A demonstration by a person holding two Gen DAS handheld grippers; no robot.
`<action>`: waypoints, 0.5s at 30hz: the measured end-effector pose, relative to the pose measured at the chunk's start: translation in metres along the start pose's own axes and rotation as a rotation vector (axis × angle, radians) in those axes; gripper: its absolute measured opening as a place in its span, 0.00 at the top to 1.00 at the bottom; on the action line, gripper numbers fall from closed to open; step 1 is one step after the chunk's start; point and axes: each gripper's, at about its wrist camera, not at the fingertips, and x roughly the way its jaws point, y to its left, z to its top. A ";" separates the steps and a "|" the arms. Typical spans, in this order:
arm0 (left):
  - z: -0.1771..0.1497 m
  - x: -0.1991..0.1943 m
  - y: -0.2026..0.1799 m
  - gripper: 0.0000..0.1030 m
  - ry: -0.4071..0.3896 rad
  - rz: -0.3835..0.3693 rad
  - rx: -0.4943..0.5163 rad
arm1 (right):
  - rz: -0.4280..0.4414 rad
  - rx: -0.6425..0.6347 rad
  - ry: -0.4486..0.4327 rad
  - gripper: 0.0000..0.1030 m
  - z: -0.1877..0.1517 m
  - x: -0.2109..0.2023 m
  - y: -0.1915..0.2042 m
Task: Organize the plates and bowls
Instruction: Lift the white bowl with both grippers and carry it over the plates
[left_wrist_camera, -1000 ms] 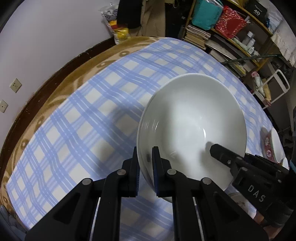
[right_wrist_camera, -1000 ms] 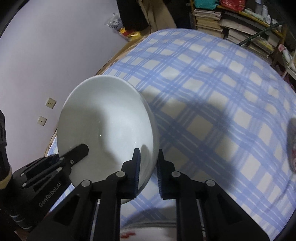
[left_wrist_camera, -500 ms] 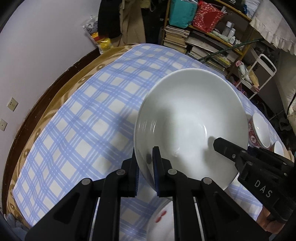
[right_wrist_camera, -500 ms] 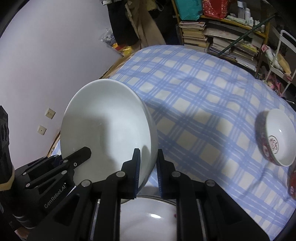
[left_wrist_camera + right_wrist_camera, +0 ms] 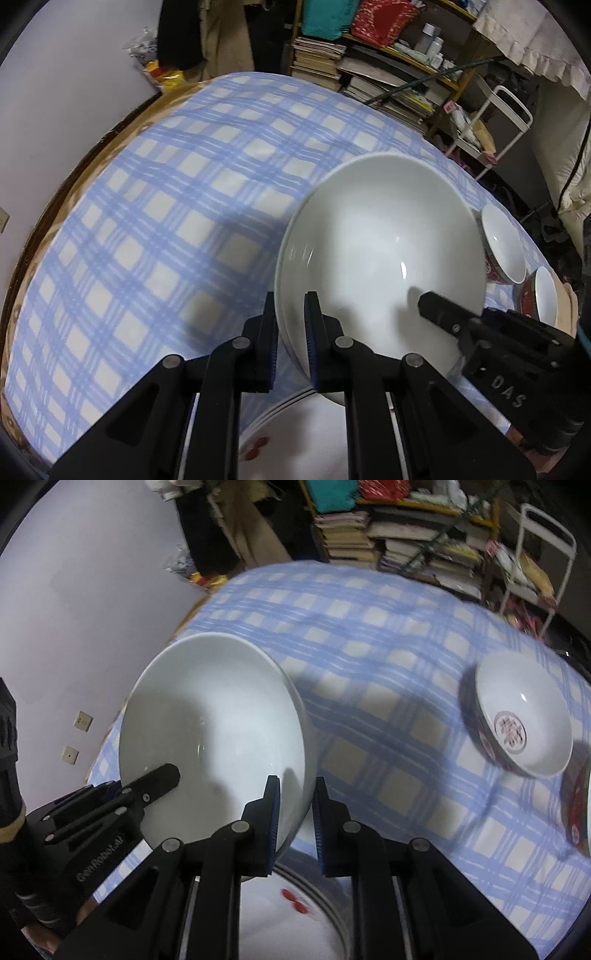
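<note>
A large white bowl [image 5: 380, 251] hangs tilted in the air, held from both sides. My left gripper [image 5: 290, 321] is shut on its left rim. My right gripper [image 5: 295, 805] is shut on its right rim; the bowl also shows in the right wrist view [image 5: 210, 720]. Below the bowl lies a stack of white plates with red marks [image 5: 288, 439], also seen in the right wrist view [image 5: 314, 923]. Two small red-patterned bowls [image 5: 502, 247] [image 5: 545, 295] stand to the right on the blue checked tablecloth [image 5: 166, 221].
A red-patterned bowl with a red emblem inside [image 5: 521, 720] stands on the cloth at the right. Another red dish edge [image 5: 576, 805] shows at the far right. Shelves of books [image 5: 369, 74] and a white cart [image 5: 506, 122] stand behind the table. A wall [image 5: 74, 590] is on the left.
Both grippers have carried the white bowl back toward the near edge and right. The plate stack and the small bowls have come further into view.
</note>
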 end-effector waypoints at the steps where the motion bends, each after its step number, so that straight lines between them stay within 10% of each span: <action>1: 0.000 0.002 -0.005 0.87 0.002 -0.001 0.009 | -0.010 0.001 0.009 0.83 -0.001 0.002 -0.004; 15: -0.010 0.036 -0.046 0.87 0.087 -0.045 0.060 | -0.094 0.061 0.001 0.83 -0.008 -0.010 -0.048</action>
